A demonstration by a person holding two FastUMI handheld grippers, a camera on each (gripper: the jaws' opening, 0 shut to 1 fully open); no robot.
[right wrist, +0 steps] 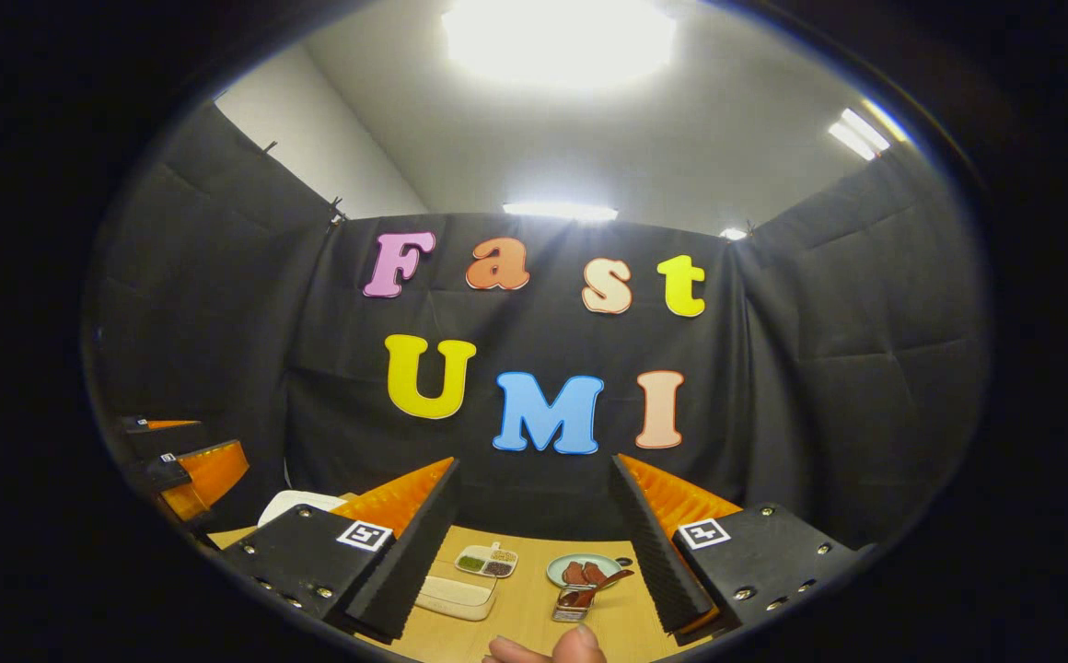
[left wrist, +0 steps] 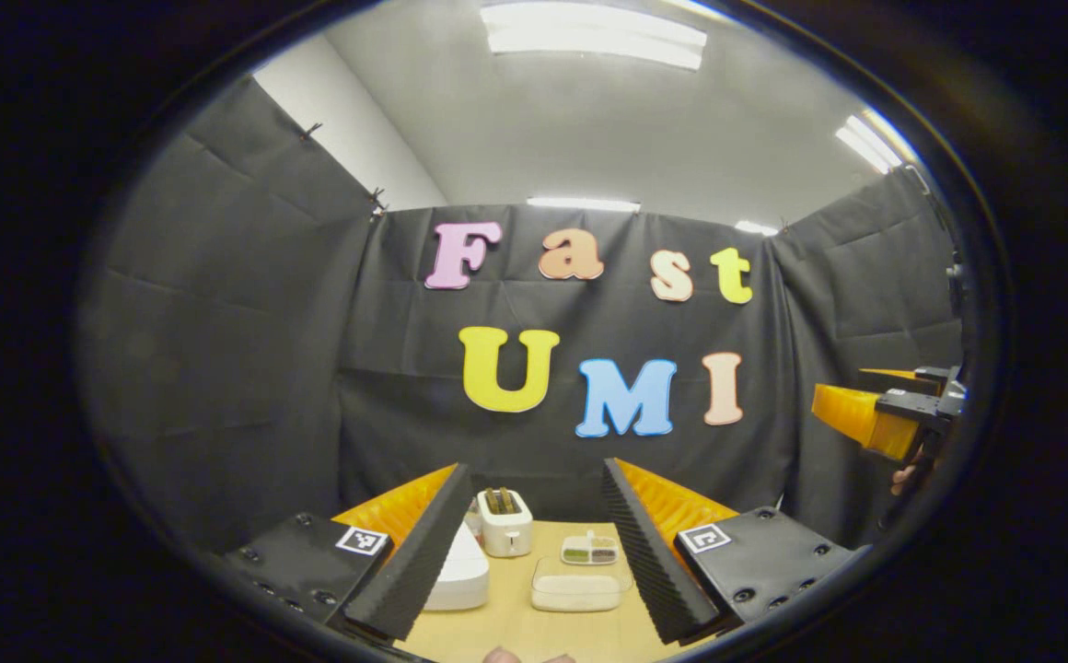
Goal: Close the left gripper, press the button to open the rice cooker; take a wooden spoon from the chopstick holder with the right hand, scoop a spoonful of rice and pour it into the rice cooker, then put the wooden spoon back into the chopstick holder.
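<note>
Hovering above counter (left wrist: 497, 626), left tongs (left wrist: 534, 552) spread wide, nothing held. Right tongs (right wrist: 534, 543) likewise wide, empty. White rice cooker (left wrist: 457, 573) near counter's left edge. Rice box (left wrist: 577, 589) mid-counter; farther back, chopstick holder (left wrist: 504, 521) with wooden spoon (left wrist: 497, 500).

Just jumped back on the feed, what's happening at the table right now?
Nothing is held yet. The left gripper hovers with open jaws above the wooden table, facing the white rice cooker, a white toaster and a clear lidded rice box. The right gripper hovers open too, toward the brown wooden spoons on a pale green plate.
</note>
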